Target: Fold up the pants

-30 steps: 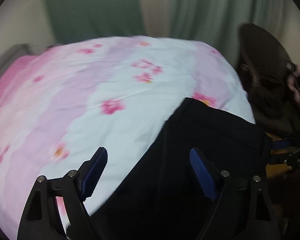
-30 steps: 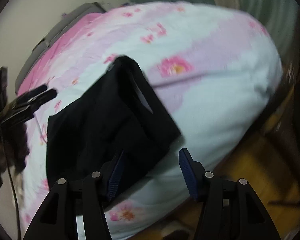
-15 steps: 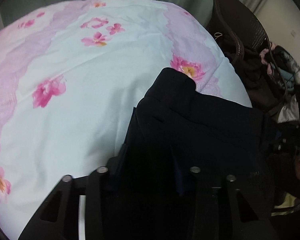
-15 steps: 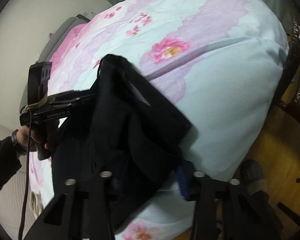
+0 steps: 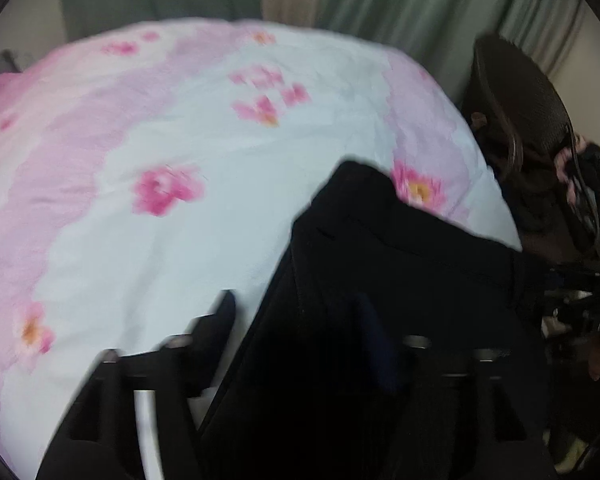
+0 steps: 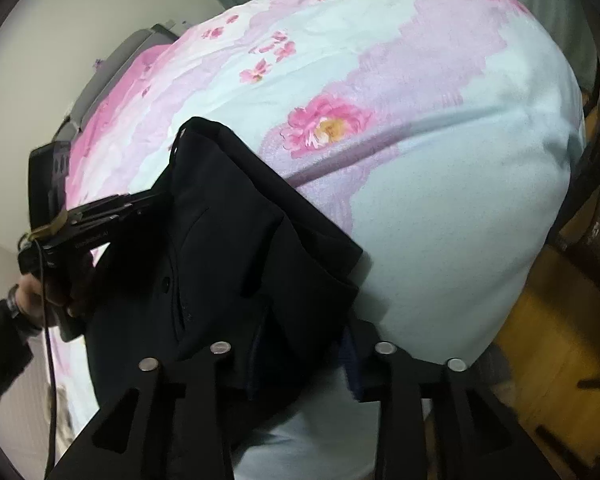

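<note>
The black pants (image 5: pixel 400 264) lie bunched on the floral bed cover, near the bed's corner; they also show in the right wrist view (image 6: pixel 236 248). My left gripper (image 5: pixel 300 328) has its fingers spread around the pants' near edge, with fabric lying over the right finger; the view is blurred. My right gripper (image 6: pixel 300 356) has its jaws set apart with pants fabric between them, and the fingertips are mostly hidden by the cloth. The left gripper also shows in the right wrist view (image 6: pixel 140 204), at the pants' far edge.
The bed cover (image 5: pixel 180 140) is white and pink with flowers (image 6: pixel 328 124). A dark wicker chair (image 5: pixel 520 100) with clothes stands at the bed's right. Green curtains (image 5: pixel 400 8) hang behind. Wooden floor (image 6: pixel 540 340) lies beside the bed.
The left gripper has tilted up and its jaws have spread wider on the pants. The right gripper has pushed further into the pants' edge, and the pants have bunched closer.
</note>
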{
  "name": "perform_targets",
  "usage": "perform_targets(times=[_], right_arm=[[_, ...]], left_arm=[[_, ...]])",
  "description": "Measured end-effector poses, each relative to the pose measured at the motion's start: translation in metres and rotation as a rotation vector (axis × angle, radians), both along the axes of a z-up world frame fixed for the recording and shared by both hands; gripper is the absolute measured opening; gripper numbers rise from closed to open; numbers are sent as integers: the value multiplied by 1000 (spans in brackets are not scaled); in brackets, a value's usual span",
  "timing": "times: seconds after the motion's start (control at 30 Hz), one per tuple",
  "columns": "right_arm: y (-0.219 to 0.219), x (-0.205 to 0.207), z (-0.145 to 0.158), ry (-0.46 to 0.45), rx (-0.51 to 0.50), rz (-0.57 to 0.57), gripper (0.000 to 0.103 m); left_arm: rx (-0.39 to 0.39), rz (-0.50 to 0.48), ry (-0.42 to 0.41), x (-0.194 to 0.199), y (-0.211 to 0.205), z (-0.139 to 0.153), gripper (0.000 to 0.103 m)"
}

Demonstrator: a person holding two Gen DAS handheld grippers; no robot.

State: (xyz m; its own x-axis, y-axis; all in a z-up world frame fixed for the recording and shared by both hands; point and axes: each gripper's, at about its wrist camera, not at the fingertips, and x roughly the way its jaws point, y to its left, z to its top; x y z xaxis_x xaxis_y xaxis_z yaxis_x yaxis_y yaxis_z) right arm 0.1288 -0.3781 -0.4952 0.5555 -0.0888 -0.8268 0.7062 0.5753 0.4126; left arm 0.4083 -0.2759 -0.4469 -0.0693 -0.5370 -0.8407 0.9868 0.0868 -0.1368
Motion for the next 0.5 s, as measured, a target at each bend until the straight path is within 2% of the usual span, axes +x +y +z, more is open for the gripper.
perform_targets(times=[0.03, 0.07, 0.13, 0.2, 0.27, 0.4, 0.5], right_arm=[[2, 1, 3, 16, -23, 5, 52], [3, 2, 8, 31, -47, 10, 56], [5, -3, 20, 9, -61, 13, 58], [6, -11, 31, -31, -62, 5, 64], [11, -24, 43, -78, -71, -10, 80], [22, -30, 53, -113, -43, 20, 82], [27, -26, 45, -119, 10, 40, 82]], left_arm=[[-33, 32, -34, -2, 12, 11, 69], [-41, 60, -61, -4, 22, 19, 73], [-53, 117, -99, -9, 42, 32, 80], [-67, 238, -127, -14, 77, 50, 90], [-73, 336, -126, -21, 108, 60, 93], [-31, 569, -159, -44, 174, 67, 95], [29, 680, -150, -58, 201, 52, 95]])
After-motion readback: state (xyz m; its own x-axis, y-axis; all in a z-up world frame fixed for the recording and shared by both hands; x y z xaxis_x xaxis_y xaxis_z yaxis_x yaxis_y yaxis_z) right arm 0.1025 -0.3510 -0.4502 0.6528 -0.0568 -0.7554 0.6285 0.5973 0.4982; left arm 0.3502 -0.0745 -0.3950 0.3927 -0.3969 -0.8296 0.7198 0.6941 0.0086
